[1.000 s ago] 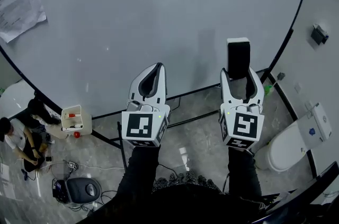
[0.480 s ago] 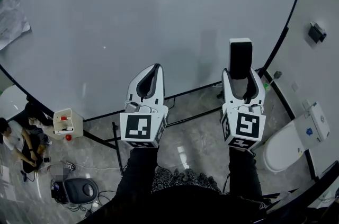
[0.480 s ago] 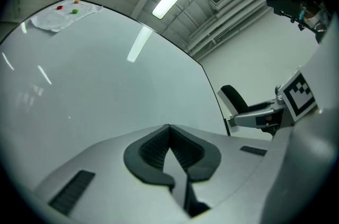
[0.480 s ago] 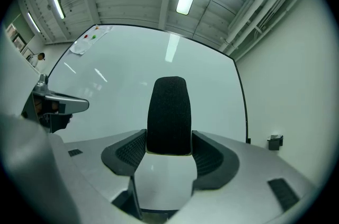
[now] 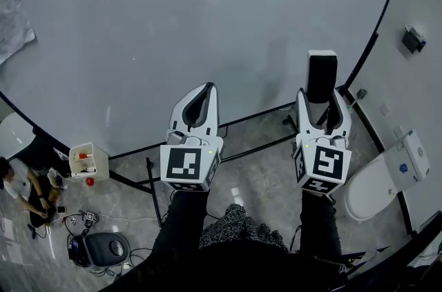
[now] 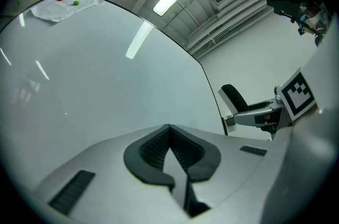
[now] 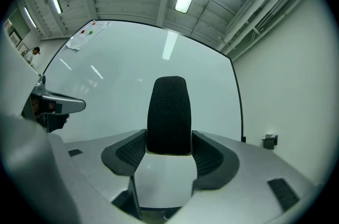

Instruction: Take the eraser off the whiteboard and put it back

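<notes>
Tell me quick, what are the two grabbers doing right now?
Left gripper: shut, with nothing between its jaws.
Right gripper: shut on the black eraser.

The eraser [image 5: 322, 75], a black felt-faced block with a pale edge, stands upright, clamped between the jaws of the right tongs [image 5: 322, 99], before the pale, black-framed whiteboard [image 5: 207, 14], near its right edge.
</notes>
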Tool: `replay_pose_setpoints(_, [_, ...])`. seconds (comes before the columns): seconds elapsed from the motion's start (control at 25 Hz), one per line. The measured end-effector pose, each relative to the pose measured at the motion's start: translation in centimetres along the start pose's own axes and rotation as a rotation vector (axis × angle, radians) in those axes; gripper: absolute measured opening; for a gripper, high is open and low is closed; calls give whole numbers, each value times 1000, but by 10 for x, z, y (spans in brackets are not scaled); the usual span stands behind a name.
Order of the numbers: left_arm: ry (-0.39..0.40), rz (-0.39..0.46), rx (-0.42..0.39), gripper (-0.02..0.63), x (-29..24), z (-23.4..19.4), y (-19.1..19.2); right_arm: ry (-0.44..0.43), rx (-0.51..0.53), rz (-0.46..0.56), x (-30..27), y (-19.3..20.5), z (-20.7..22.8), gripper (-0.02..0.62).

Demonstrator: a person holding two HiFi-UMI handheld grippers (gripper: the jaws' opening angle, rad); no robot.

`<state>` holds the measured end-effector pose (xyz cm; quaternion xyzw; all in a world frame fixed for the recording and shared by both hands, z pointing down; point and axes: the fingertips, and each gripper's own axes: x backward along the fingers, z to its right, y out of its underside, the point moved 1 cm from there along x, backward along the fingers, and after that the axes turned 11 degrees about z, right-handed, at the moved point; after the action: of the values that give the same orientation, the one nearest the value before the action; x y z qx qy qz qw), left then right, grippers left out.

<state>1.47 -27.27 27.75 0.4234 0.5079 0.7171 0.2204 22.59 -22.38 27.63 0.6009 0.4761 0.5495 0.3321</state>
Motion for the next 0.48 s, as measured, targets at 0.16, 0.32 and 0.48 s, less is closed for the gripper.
replay_pose_setpoints(0.16, [26,23,6,6,-8,-3,-3,27,9,-3,-3,-1,-1,276])
replay_pose_setpoints(0.32, [74,13,21,6,-14,-4,4,67,17,-11,-4,0,-1,276])
replay_pose_setpoints(0.48, [101,14,38,6,-15,-7,10,99,29,-17,-2,1,-4,276])
